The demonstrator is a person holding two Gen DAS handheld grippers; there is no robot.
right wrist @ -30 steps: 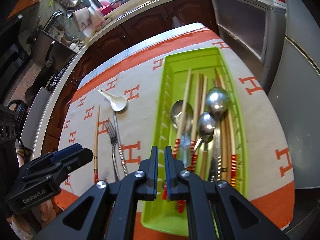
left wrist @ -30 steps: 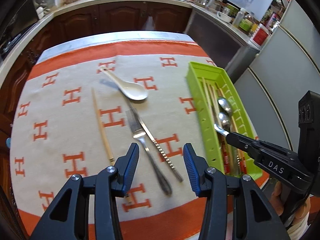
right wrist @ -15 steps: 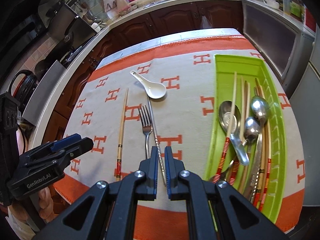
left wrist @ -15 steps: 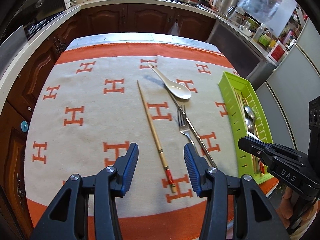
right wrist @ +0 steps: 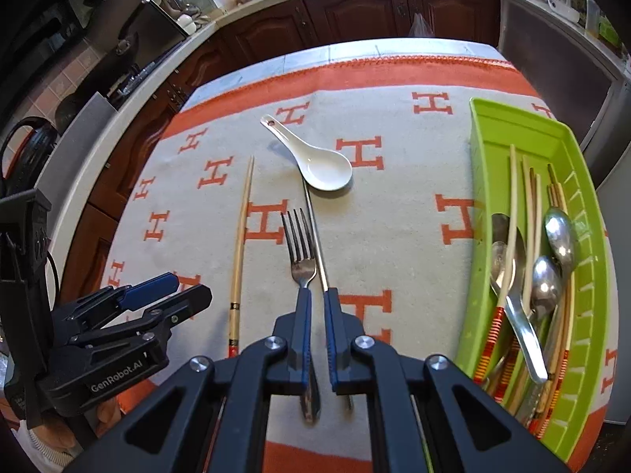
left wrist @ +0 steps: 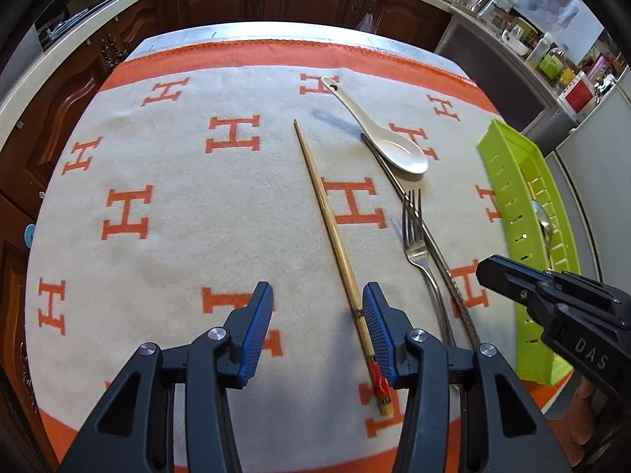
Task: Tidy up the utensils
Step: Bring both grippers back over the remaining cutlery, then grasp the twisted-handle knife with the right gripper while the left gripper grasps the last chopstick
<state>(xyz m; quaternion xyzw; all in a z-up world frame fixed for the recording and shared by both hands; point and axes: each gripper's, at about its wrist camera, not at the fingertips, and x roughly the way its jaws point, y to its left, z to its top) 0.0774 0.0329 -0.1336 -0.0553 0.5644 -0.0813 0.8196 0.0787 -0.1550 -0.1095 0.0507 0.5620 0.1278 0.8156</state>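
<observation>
A wooden chopstick (left wrist: 335, 236) with a red end lies on the cloth; it also shows in the right wrist view (right wrist: 240, 236). My left gripper (left wrist: 317, 311) is open and empty, low over the cloth, with the chopstick's handle beside its right finger. A fork (right wrist: 300, 254) and a steel knife (right wrist: 315, 232) lie side by side; a white ceramic spoon (right wrist: 321, 163) lies beyond them. My right gripper (right wrist: 314, 317) hovers over the fork and knife handles, jaws a narrow gap apart, holding nothing. The green tray (right wrist: 508, 122) holds several spoons and chopsticks.
The table is covered by a beige cloth (left wrist: 177, 197) with orange H marks and an orange border. Dark wood cabinets (right wrist: 355, 12) and a counter with kitchenware stand beyond the table. A grey appliance (left wrist: 591, 157) stands to the right of the tray.
My left gripper moved left from the fork and knife to the chopstick. My right gripper moved left from over the tray to over the fork and knife handles, and its jaws parted slightly.
</observation>
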